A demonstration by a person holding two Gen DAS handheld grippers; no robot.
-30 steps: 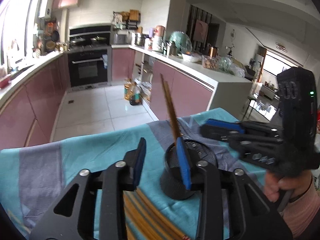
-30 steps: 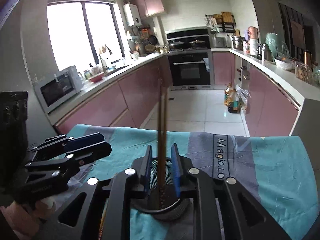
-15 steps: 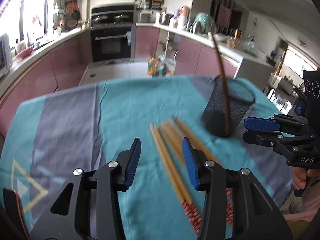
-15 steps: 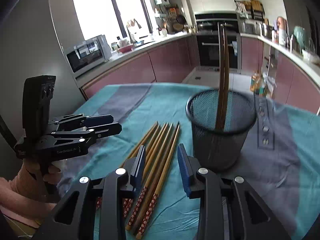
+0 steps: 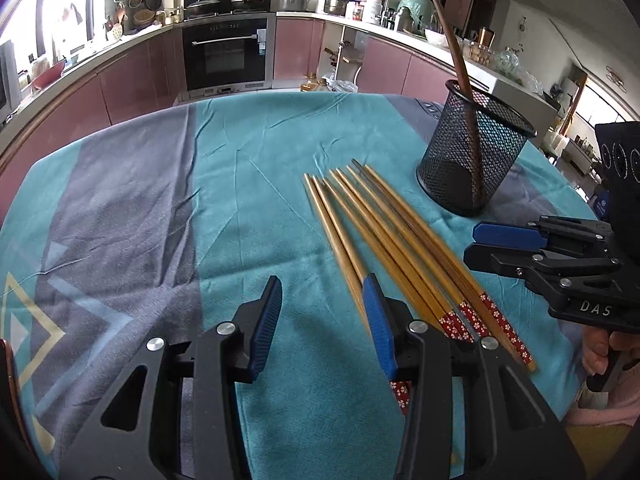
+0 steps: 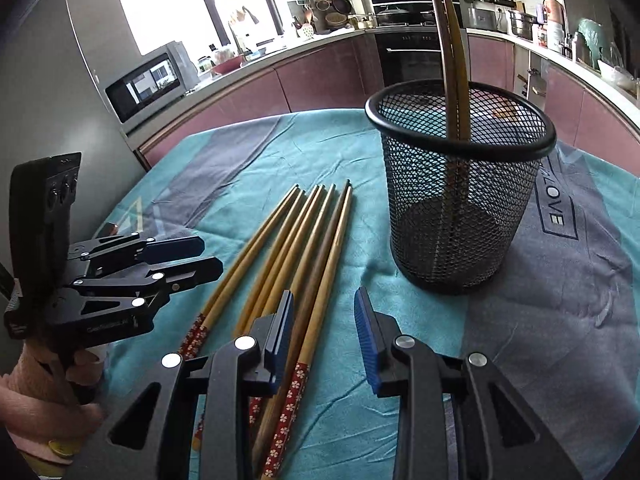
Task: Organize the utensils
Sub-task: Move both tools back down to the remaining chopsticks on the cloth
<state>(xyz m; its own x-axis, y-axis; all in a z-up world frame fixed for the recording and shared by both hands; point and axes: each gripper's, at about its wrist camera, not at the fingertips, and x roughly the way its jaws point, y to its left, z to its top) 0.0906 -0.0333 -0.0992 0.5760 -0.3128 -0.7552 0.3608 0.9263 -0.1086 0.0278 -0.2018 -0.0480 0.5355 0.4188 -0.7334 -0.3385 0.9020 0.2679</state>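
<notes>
Several light bamboo chopsticks (image 5: 400, 248) (image 6: 288, 248) with red flowered ends lie side by side on the teal cloth. Behind them a black mesh cup (image 5: 472, 168) (image 6: 480, 220) stands upright, and two dark chopsticks (image 5: 460, 60) (image 6: 448, 40) lean in it. My left gripper (image 5: 324, 316) (image 6: 210, 256) is open above the cloth, and its right finger covers the leftmost stick. My right gripper (image 6: 322, 312) (image 5: 470, 242) is open low over the bundle's right side. One stick lies under the gap, and the pads do not press on it.
The cloth (image 5: 160, 220) covers a rounded table whose edges fall away on all sides. A hand (image 6: 48, 400) holds the left gripper and a hand (image 5: 600, 352) the right. Pink kitchen cabinets, an oven (image 5: 228, 52) and a microwave (image 6: 148, 80) stand well behind.
Both grippers came down from the cup and tilted toward the chopsticks on the cloth. The right jaws, narrow around the dark pair a second ago, have widened; that pair stays in the cup.
</notes>
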